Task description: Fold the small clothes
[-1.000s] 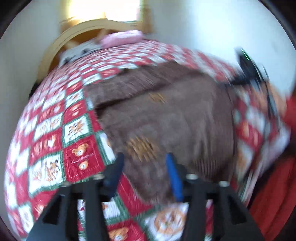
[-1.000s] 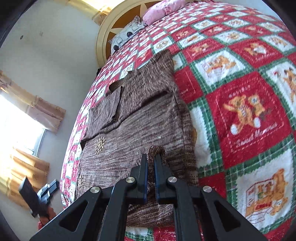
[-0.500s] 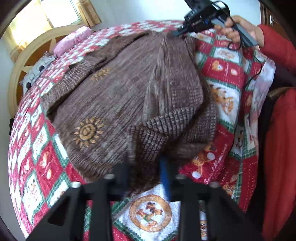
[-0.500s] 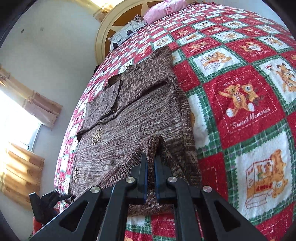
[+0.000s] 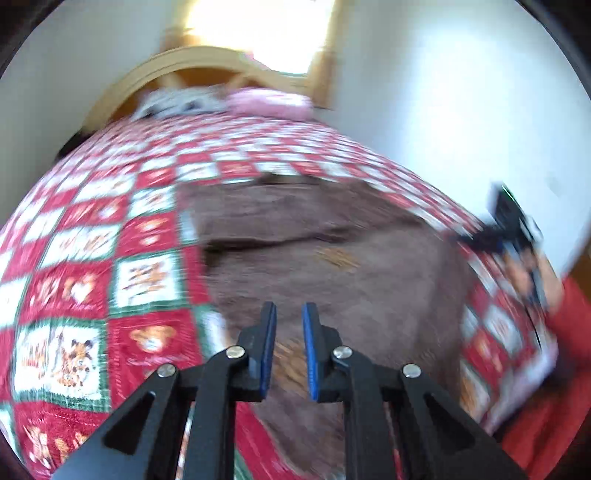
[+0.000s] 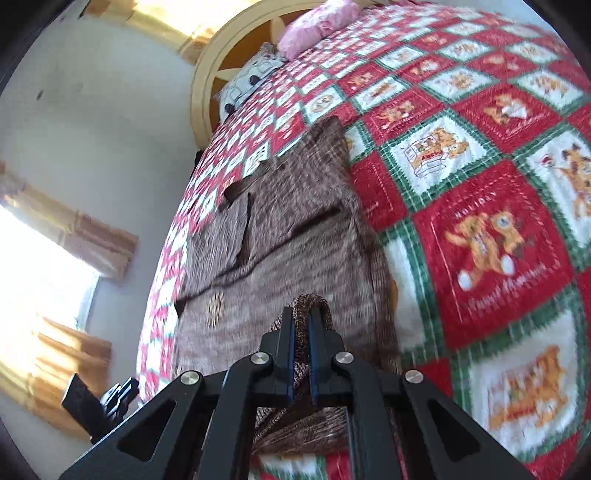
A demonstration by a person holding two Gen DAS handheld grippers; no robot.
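Brown knit sweater (image 6: 280, 258); right gripper (image 6: 300, 332) pinching its hem; left gripper (image 5: 289, 325) narrowing, fabric between, grip unclear; advising level, even lifting

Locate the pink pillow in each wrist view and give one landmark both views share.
Left wrist: pink pillow top centre, blurred, on the quilt's far end, below the bright window.
Right wrist: pink pillow at the top edge, right of centre.
Shared landmark: the arched wooden headboard just left of the pillow.
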